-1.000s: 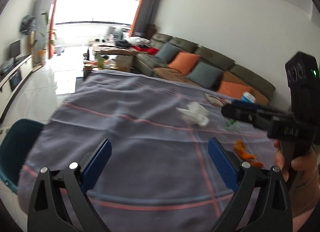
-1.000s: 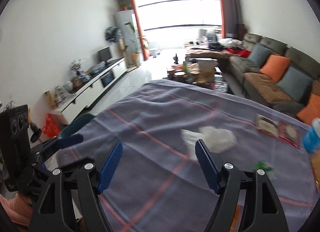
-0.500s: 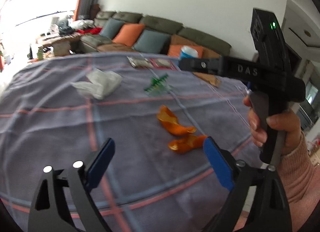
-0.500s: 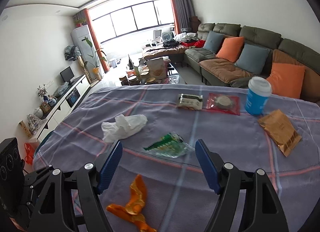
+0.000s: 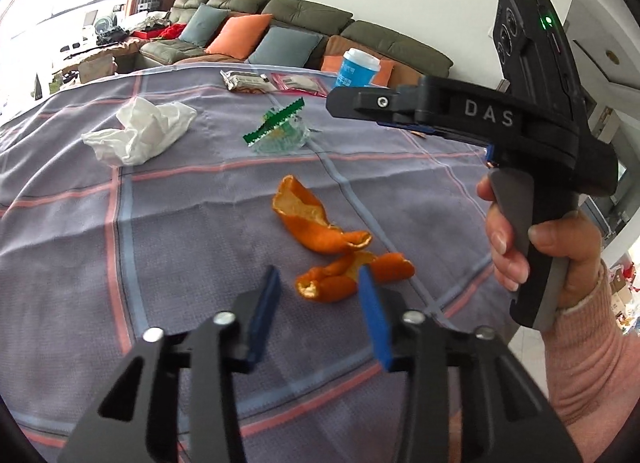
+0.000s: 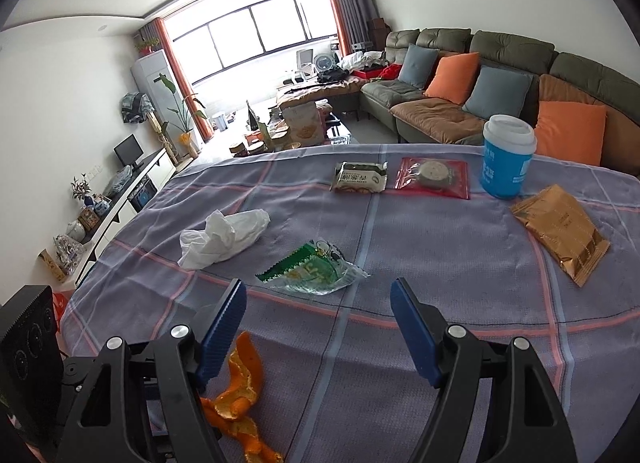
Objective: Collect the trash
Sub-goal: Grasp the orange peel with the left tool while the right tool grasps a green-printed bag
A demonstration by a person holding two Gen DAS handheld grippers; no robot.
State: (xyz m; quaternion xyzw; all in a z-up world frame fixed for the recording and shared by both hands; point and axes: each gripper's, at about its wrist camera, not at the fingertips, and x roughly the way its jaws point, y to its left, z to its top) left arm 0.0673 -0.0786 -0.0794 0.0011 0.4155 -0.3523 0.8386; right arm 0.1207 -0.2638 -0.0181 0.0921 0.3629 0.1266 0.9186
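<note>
1. The left gripper (image 5: 318, 295) hangs low over the near edge of the table (image 5: 80, 263), its jaws partly closed and straddling the near end of the orange peel (image 5: 320, 231). They do not yet pinch it; I judge this narrowing is the lead-in to a grasp.
2. The right gripper (image 6: 318, 323) is held higher and further in, jaws spread wide and holding nothing. It points at the torn green wrapper (image 6: 310, 271) near the table's middle, probably the next pick.
3. A crumpled white tissue (image 6: 222, 237) lies toward the left edge, apart from the wrapper.
4. Along the far edge sit two sealed snack packets (image 6: 400, 179), still showing their contents. A blue cup (image 6: 506, 163) with a white lid stands upright beside them; what it holds cannot be told.
5. A flat brown pouch (image 6: 560, 231) lies near the right edge.
6. No bin shows in either view.
</note>
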